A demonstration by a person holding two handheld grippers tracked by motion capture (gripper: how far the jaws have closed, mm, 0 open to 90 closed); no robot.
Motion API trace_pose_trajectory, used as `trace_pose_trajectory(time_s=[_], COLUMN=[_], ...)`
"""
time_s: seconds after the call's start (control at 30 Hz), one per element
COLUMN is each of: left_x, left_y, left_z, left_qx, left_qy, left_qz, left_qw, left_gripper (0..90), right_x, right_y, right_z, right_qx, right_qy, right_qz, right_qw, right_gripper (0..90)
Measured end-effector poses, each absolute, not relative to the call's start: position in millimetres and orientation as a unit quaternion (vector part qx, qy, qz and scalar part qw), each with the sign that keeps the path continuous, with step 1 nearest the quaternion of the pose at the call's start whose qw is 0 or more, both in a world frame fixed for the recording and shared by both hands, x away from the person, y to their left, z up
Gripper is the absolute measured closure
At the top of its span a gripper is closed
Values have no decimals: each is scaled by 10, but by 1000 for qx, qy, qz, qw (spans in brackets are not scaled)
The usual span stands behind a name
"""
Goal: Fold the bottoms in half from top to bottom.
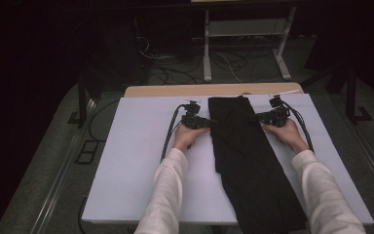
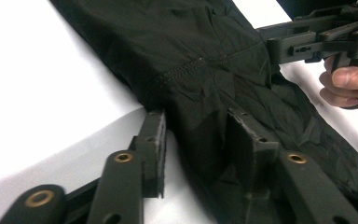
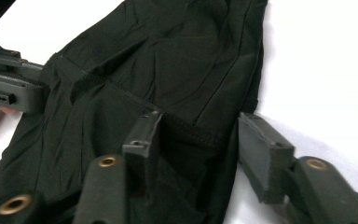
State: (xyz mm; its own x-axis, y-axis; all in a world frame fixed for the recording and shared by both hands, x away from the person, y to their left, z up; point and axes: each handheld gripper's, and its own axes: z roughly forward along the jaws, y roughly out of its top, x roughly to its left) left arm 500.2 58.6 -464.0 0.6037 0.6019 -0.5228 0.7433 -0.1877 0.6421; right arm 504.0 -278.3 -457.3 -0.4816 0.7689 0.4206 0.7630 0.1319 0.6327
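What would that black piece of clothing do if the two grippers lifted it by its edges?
The black garment would probably sag and drape: it lies flat and creased, with soft folds by the left gripper. It looks thin, so likely light. With both the left and the right gripper open at its edges, a shallow pinch might slip.

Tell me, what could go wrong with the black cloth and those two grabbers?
The left gripper and right gripper are both open, straddling opposite edges of the cloth. If they close now, they may pinch just one layer, so the folded cloth could come apart when lifted. Also, the cloth's near end hangs over the table edge, so a pull from the far end might let it slide or drag unevenly.
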Motion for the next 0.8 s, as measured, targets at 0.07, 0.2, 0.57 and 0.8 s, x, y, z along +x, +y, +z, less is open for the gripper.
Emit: trace_pose_trajectory(time_s=[0.07, 0.2, 0.57, 0.8], left_x=[4997, 4987, 4963, 4937], left_y=[571, 545, 510, 533], left_z=[-4643, -4641, -4622, -4598], left_qx=[769, 770, 768, 766], left_qy=[437, 436, 429, 428], left_qz=[-75, -76, -71, -71], left_qw=[461, 461, 469, 474], left_gripper=[623, 683, 756, 852], right_x=[5035, 5027, 4965, 4937], right_y=[-2767, -2747, -2643, -2675], right_z=[-4575, -4573, -4568, -4522], right_qx=[507, 510, 508, 509], right_qy=[755, 757, 768, 759], right_qz=[415, 408, 388, 405], right_qw=[6, 13, 40, 30], right_gripper=[567, 652, 846, 858])
